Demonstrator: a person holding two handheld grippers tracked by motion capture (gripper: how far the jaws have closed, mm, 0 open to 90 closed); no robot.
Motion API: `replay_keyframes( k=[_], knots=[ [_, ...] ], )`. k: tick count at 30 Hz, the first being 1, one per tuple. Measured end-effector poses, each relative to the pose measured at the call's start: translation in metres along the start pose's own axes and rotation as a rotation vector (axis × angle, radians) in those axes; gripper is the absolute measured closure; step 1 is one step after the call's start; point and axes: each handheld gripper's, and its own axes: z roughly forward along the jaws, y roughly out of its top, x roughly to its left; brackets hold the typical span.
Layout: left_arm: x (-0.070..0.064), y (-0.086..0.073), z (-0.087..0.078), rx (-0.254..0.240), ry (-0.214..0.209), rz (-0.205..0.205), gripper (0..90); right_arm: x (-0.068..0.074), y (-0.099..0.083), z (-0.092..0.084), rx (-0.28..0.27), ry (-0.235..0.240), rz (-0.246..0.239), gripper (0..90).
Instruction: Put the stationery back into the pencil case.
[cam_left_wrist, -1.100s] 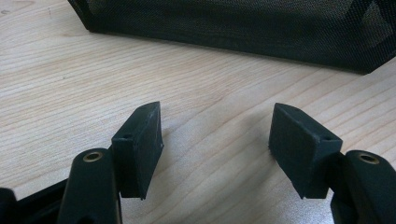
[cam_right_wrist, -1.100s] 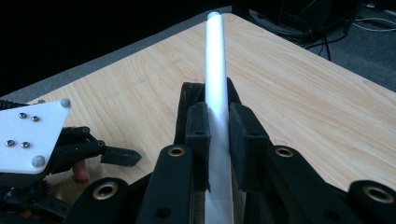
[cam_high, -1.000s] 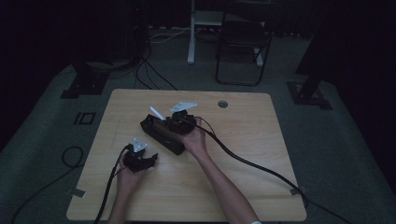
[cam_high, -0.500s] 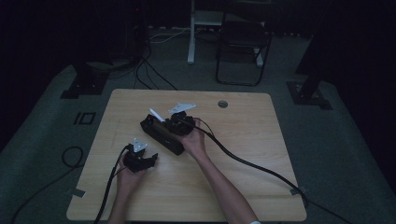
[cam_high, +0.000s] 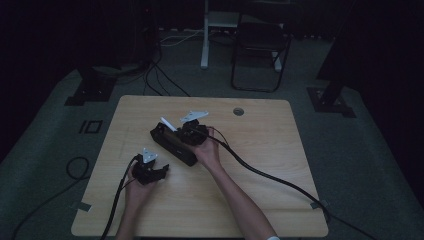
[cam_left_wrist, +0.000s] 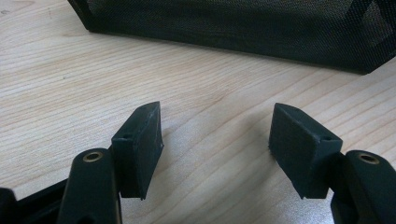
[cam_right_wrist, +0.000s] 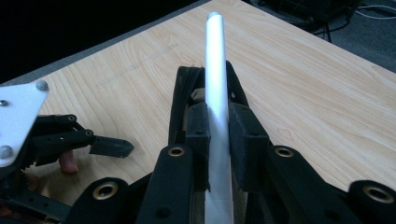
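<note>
A long black mesh pouch (cam_high: 172, 144) lies slantwise in the middle of the wooden table (cam_high: 260, 150). My right gripper (cam_high: 177, 131) hovers over its far end, shut on a slim silver rod (cam_right_wrist: 217, 70) that sticks out past the pads above the pouch's open slit (cam_right_wrist: 180, 100). In the high view the rod (cam_high: 167, 124) shows as a pale sliver. My left gripper (cam_left_wrist: 217, 135) rests low on the table just short of the pouch's side (cam_left_wrist: 233, 28); its jaws stand apart with only bare wood between them. It also appears at the left of the right gripper view (cam_right_wrist: 109, 147).
Thick black cables (cam_high: 270, 172) trail from both grippers across the table and off its front. A round grommet hole (cam_high: 238, 111) sits near the table's far edge. A folding chair (cam_high: 260, 50) and stand feet are on the floor beyond.
</note>
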Motion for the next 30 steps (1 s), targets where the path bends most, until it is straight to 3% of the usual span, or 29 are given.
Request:
replay_keyframes(
  k=[30],
  knots=[
    [0.000,0.000,0.000,0.002,0.000,0.002,35.4,0.000,-0.008,0.014,0.030,0.007,0.004,78.6]
  ],
)
